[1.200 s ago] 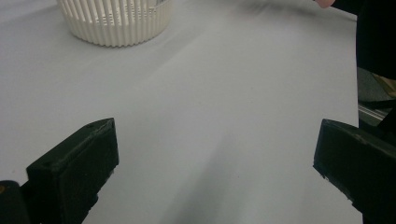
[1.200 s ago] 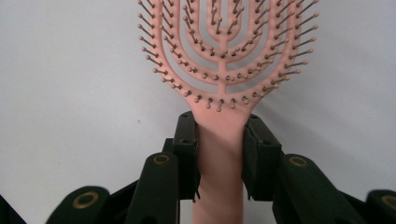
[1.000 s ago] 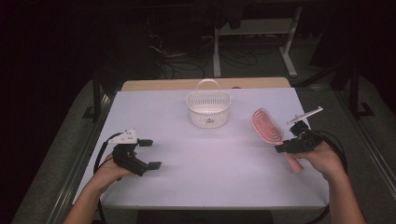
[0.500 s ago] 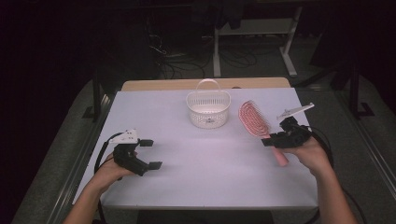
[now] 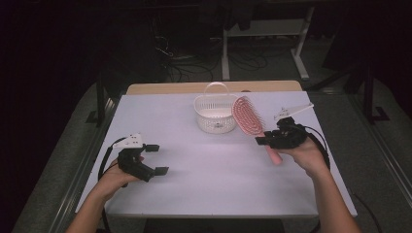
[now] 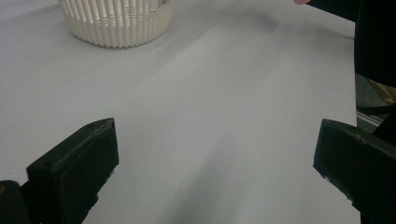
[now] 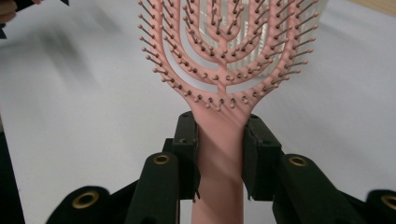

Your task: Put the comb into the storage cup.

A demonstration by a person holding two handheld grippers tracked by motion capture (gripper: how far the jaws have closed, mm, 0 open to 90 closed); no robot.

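From the high view I saw the white bench (image 5: 214,179) evenly lit from overhead while the room behind sat nearly black. Shadows under the hands were faint. In the right gripper view the pink brush (image 7: 224,70) was sharp, the bench behind it streaked with motion blur (worst at the left). The left gripper view was soft and slightly grey.

My left hand-held gripper (image 5: 154,158) rests low at my left, jaws spread wide with nothing between them. My right hand-held gripper (image 5: 266,141) is raised, forearm reaching forward, its jaws clamped tight.
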